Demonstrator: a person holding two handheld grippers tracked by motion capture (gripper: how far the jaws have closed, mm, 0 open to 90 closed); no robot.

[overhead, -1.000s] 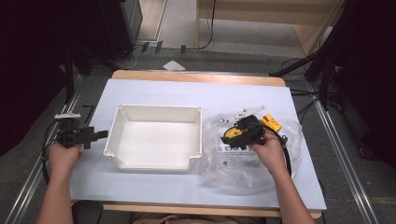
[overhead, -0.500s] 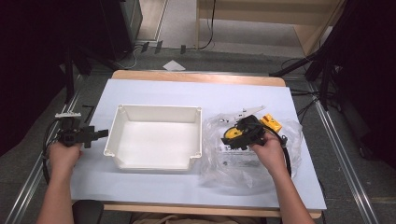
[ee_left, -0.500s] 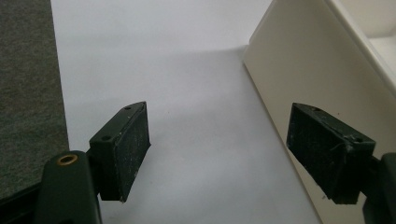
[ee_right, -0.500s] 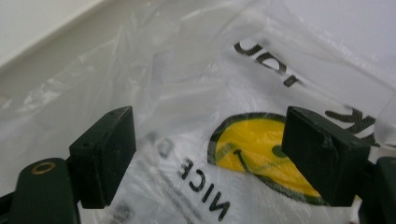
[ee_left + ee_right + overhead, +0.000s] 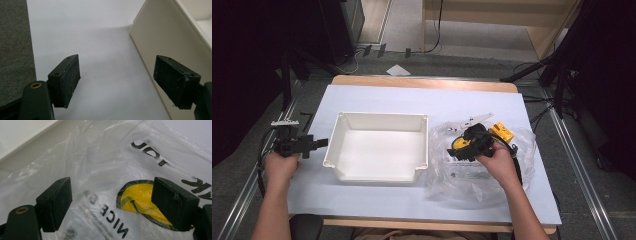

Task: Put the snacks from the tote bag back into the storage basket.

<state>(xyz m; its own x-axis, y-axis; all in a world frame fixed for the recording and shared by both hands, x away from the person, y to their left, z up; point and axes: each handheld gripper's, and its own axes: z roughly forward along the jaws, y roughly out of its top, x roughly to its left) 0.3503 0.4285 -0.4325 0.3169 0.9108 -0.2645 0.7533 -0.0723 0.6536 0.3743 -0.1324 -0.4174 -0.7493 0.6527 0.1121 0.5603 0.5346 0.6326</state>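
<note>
Plastic bag [image 5: 107, 170] lies directly under the right gripper [image 5: 110, 202], jaws spread wide, probably not touching; left gripper [image 5: 115, 80] waits spread, farther off.

In the middle of the high view we see the tray [image 5: 379, 176] on the sheet [image 5: 412, 100] that covers the table [image 5: 422, 83]. Right of the tray, touching its right wall, the plastic bag [image 5: 472, 175] lies flat on the sheet. Our right gripper [image 5: 453, 153] sits over the bag's upper middle, and our left gripper [image 5: 323, 143] lies at the left of the frame, just beside the tray's left wall [image 5: 160, 37], over the sheet's left edge.
</note>
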